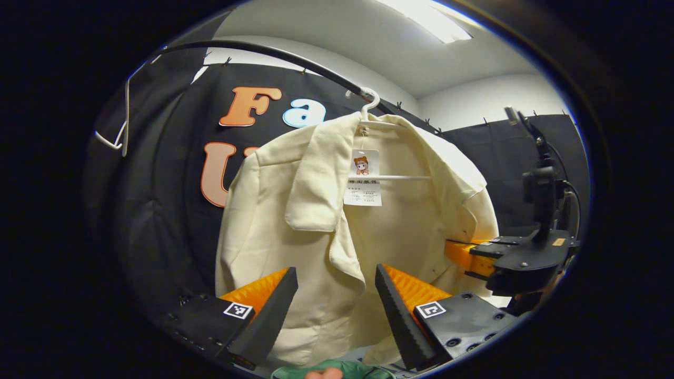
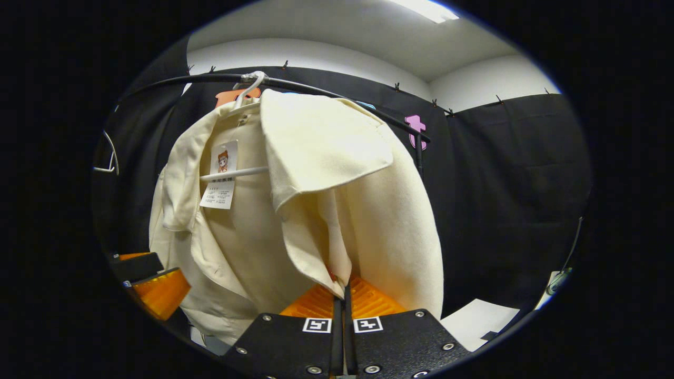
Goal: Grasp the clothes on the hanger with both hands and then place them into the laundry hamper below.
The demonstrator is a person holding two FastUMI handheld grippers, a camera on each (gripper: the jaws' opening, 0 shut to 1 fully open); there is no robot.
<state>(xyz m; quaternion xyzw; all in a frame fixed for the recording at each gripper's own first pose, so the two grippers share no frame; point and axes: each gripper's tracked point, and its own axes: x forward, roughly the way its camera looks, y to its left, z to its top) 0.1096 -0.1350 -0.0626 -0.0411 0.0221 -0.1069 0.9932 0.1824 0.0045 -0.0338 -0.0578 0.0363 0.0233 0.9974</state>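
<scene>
A cream jacket [image 1: 295,210] hangs on a white hanger [image 1: 371,108] from a black rail [image 1: 274,52], with a paper tag [image 1: 363,179] at its collar. My left gripper [image 1: 336,273] is open, its fingers on either side of the jacket's lower front edge. In the left gripper view my right gripper [image 1: 452,253] reaches in from the right and meets the jacket's far side. In the right gripper view the jacket [image 2: 337,173] looms close, and my right gripper [image 2: 345,288] is shut on the lower tip of its front panel. My left gripper [image 2: 154,281] shows at the lower left beside the cloth.
An empty white hanger [image 1: 120,138] hangs at the rail's left end. Something green [image 1: 331,371] lies directly below the jacket, too cropped to identify. Black cloth walls close in behind and to the right. A white sheet [image 2: 474,321] lies low at the right.
</scene>
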